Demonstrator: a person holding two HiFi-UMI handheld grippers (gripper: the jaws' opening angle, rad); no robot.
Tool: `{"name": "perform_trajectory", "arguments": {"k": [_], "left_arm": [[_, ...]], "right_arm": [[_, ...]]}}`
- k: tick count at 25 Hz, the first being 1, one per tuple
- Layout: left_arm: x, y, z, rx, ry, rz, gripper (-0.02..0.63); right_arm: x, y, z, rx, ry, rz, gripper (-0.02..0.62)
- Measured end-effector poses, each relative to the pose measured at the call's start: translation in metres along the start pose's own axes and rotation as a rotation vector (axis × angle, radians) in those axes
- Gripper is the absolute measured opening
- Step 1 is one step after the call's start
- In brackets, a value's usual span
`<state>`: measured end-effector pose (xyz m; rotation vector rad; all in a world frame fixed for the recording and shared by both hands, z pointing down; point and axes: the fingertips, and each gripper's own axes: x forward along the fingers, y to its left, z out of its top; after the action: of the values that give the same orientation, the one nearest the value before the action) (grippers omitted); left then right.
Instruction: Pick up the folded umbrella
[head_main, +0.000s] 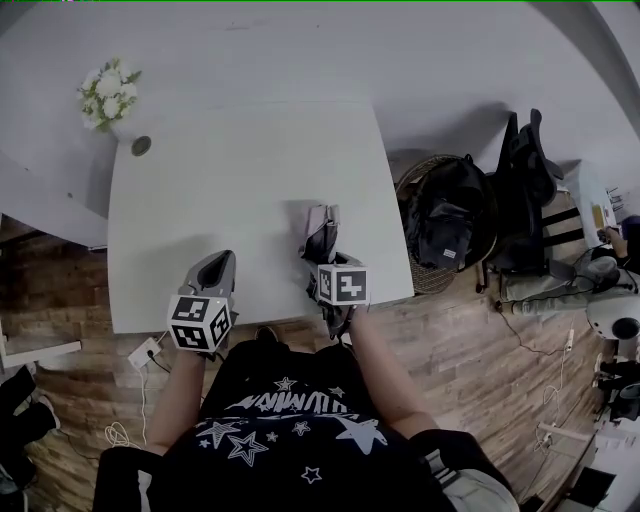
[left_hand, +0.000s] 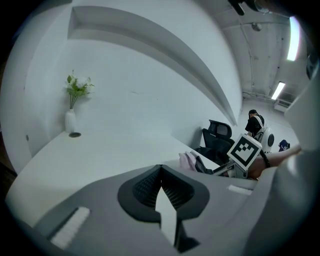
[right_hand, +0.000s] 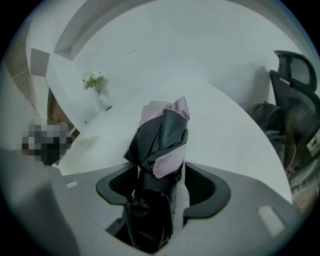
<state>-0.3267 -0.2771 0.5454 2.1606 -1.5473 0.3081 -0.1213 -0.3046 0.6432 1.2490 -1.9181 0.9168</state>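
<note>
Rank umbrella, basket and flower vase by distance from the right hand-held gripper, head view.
1. The umbrella, between the jaws of the right hand-held gripper.
2. The basket, right of the table.
3. The flower vase, far left table corner.

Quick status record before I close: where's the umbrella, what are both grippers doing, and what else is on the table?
umbrella: folded black and pale pink fabric umbrella, on the white table near its front right edge
right gripper: jaws wide apart, umbrella between them, gap showing at one pad, not clamped
left gripper: jaws together, nothing between them, over the table's front edge
other: white vase of flowers at the far left corner
</note>
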Motion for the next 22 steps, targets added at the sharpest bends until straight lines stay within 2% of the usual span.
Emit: {"name": "perform_trajectory", "arguments": {"k": [5,13,22], "left_arm": [[-0.0006,0.0068,-0.0003,0.001,0.005,-0.007,0.003],[-0.0019,0.0102,-0.0041,0.002,0.012,-0.012,0.003],[-0.0048,0.003,-0.0039,-0.001,0.001,-0.018,0.003]], "right_arm": [[0.0069,0.0022,-0.0035,-0.051,0.029,-0.04,0.302],[0.0098,0.0029,-0.0042,-0.106,0.02,-0.079,0.281],[0.0064,0.0016,-0.0011,-0.109,0.029,-0.029,0.249]]}}
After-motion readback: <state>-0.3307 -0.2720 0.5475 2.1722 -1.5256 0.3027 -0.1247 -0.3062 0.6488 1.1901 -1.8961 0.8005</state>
